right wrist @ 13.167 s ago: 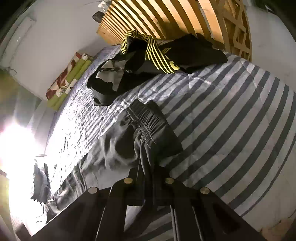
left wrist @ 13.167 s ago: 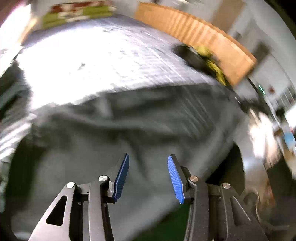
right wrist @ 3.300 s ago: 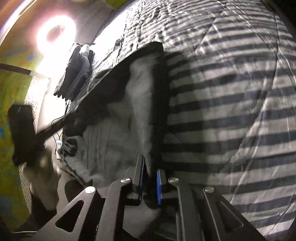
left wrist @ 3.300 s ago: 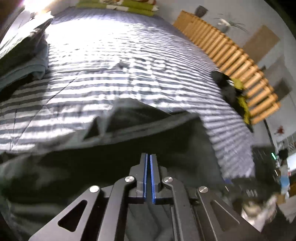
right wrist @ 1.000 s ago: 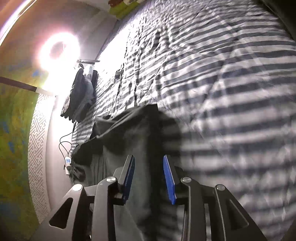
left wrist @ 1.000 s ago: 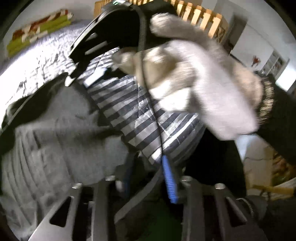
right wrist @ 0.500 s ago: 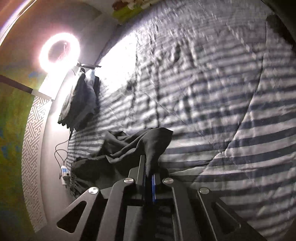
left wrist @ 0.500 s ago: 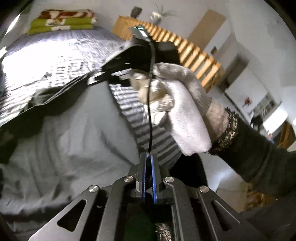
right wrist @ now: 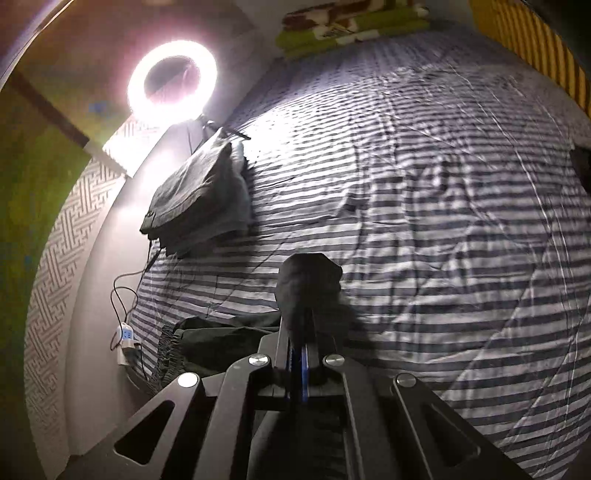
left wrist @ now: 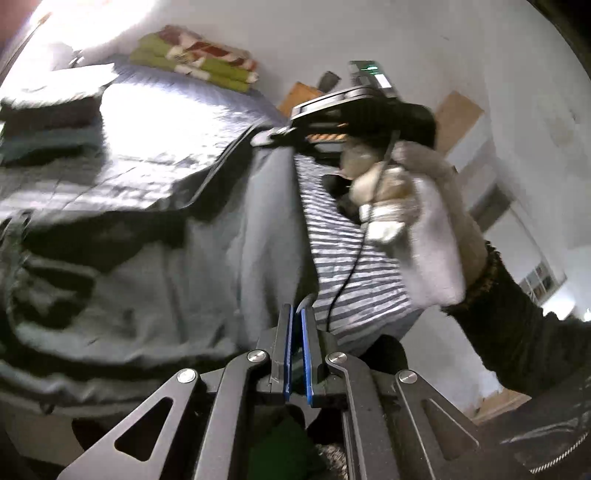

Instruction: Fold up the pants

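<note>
The grey pants (left wrist: 166,258) hang in a wide sheet above the striped bed (left wrist: 354,258), one edge stretched between both grippers. My left gripper (left wrist: 297,321) is shut on the near end of that edge, at the bottom of the left wrist view. A gloved hand (left wrist: 417,221) holds the right gripper (left wrist: 275,137), which is clamped on the far end. In the right wrist view the right gripper (right wrist: 297,332) is shut on a dark bunch of the pants (right wrist: 308,284); the rest of the cloth (right wrist: 221,339) droops to the lower left and hides the fingertips.
A stack of folded clothes (right wrist: 199,199) lies at the bed's left edge under a bright ring light (right wrist: 171,81). Folded green and red blankets (right wrist: 351,22) sit at the far end. A power strip with a cable (right wrist: 125,339) lies on the floor. A wooden slatted headboard (right wrist: 535,48) stands at the right.
Both grippers were open a second ago; they have closed on the pants edge and risen, lifting the cloth off the bed. The gloved hand with the right gripper has moved away from the left one.
</note>
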Demonstrator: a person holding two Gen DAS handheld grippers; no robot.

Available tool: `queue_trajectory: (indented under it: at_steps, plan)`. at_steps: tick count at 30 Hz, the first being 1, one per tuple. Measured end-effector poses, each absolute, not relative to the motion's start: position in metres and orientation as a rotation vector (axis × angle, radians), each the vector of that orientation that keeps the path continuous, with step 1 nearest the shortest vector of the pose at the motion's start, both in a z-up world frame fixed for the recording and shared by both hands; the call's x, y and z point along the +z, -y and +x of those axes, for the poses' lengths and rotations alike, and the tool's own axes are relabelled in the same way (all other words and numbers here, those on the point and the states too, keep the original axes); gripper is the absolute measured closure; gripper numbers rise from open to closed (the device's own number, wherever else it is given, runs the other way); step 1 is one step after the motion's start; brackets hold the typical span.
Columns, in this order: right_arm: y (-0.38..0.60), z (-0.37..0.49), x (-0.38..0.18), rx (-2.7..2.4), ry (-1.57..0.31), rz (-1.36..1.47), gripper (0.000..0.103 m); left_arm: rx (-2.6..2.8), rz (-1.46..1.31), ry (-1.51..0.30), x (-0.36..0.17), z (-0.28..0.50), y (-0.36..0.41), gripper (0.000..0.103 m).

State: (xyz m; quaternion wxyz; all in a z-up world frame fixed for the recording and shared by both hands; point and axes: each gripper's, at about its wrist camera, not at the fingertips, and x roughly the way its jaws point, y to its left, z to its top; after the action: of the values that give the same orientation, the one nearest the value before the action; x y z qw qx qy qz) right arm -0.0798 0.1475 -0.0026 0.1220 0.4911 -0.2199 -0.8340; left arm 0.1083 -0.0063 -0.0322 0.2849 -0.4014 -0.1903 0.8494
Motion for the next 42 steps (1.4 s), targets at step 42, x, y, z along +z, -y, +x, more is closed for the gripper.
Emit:
queue_trajectory:
  at_steps: [42]
  plan:
    - [0.183, -0.187, -0.056, -1.993, 0.162, 1.499, 0.086, 2.574, -1.281, 1.331, -0.133, 0.179, 0.302, 0.09]
